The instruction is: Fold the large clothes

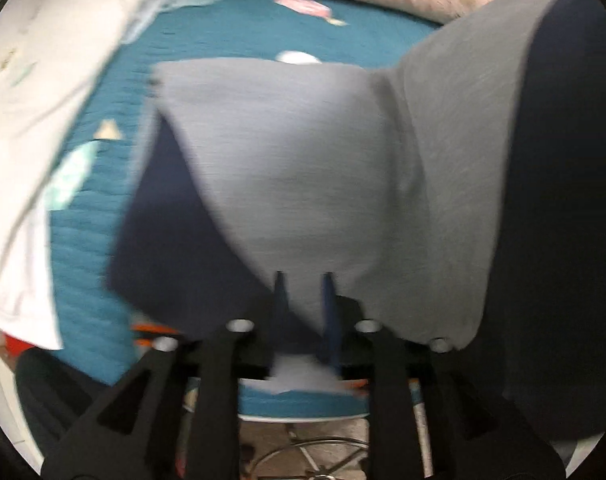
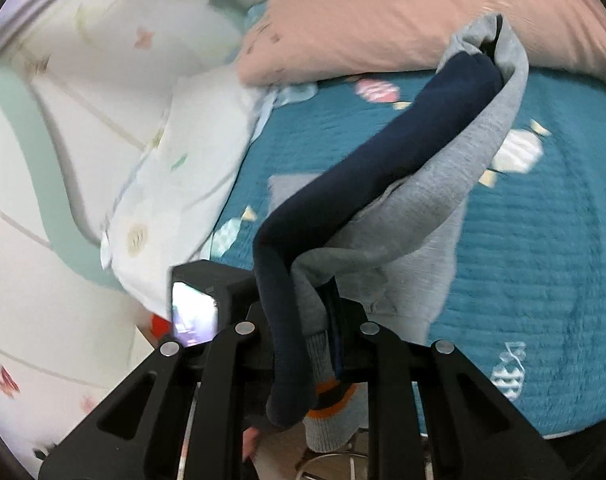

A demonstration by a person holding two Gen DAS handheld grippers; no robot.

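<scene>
Both grippers pinch one grey-and-navy garment (image 1: 303, 168) and hold it in the air above a teal quilted bed cover (image 2: 543, 280). The left gripper (image 1: 303, 292) has its jaws pressed together on a grey panel, with navy cloth hanging to its left; the right gripper (image 2: 323, 320) is clamped on a bunched stretch of the same garment (image 2: 383, 184), where a navy sleeve or band twists over grey fleece and a ribbed grey cuff with an orange stripe (image 2: 331, 396) hangs down between the linkages. Likely failures from here: the right grip holds several rolled layers, so a layer could slip out under the garment's weight as it is lowered; the twist could be laid into the fold as a lump; and the trailing cloth could drag onto the white pillow (image 2: 175, 184) or pink pillow (image 2: 403, 16) that border the bed cover, since both lie near the hanging fabric. The garment looks soft and fairly heavy, grey on one face and navy on the other, not yet flat, with no clean fold line visible. Motion blur in both views hides finer seams.
</scene>
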